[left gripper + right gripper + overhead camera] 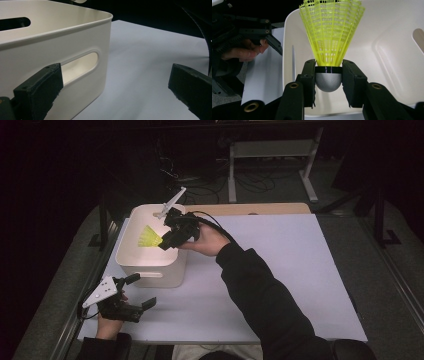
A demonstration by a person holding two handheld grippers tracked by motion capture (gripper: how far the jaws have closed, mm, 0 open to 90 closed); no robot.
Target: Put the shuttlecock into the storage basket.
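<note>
Above one bin (131, 257) (white): one shuttlecock (149, 238).

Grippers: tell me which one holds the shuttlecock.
The right gripper, over the white bin, clamps the yellow shuttlecock. The left gripper is open, holding nothing.

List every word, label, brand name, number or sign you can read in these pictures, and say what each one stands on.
There are none to read.
The white bin has plain walls with no print.
The yellow shuttlecock and its grey cap carry no marking.
The right gripper, shut on the shuttlecock, and the open left gripper have bare black jaws.
The table sheet is blank.
</note>
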